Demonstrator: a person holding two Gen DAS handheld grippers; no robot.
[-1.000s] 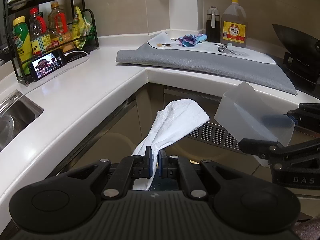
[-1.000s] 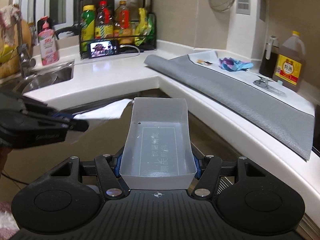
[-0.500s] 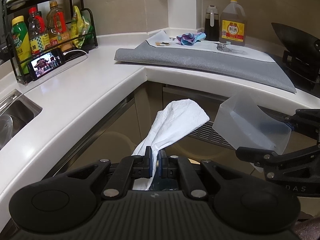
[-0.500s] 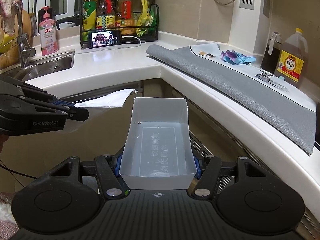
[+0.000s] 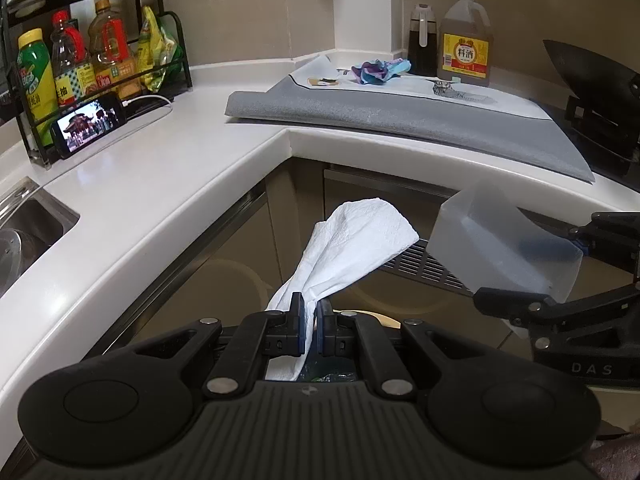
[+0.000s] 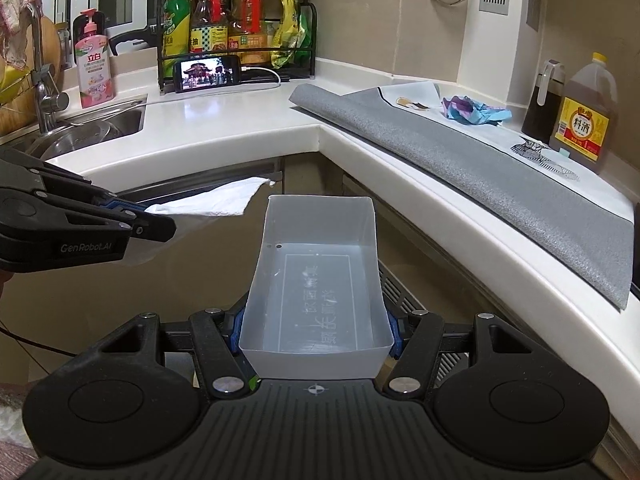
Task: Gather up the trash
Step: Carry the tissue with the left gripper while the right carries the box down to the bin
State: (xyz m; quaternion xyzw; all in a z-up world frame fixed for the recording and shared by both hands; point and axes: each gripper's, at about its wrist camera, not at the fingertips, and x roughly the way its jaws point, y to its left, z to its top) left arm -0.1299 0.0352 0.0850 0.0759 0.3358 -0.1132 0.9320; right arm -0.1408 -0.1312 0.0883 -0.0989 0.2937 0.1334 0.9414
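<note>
The left hand-held gripper [image 5: 310,312] is clamped on a white paper towel [image 5: 360,240], its jaws nearly together on the gathered lower end. The towel's long axis runs up and away from the jaws, toward the clear plastic box [image 6: 316,292]. The right hand-held gripper [image 6: 316,328] is clamped on the box across its width, with the open top facing up.

Relative to the box, the towel's free end lies just to the left of the far rim and does not touch it. Both items hang in front of the desk [image 5: 160,184], below its edge. By judgement, the coming move brings the towel across into the box, so the left hand is the nearer one.

Further trash, a crumpled blue-purple wrapper [image 6: 474,110], lies on the grey mat [image 6: 460,160], well beyond the box. The floor under the box is hidden. A dark object below the left jaws cannot be identified.
</note>
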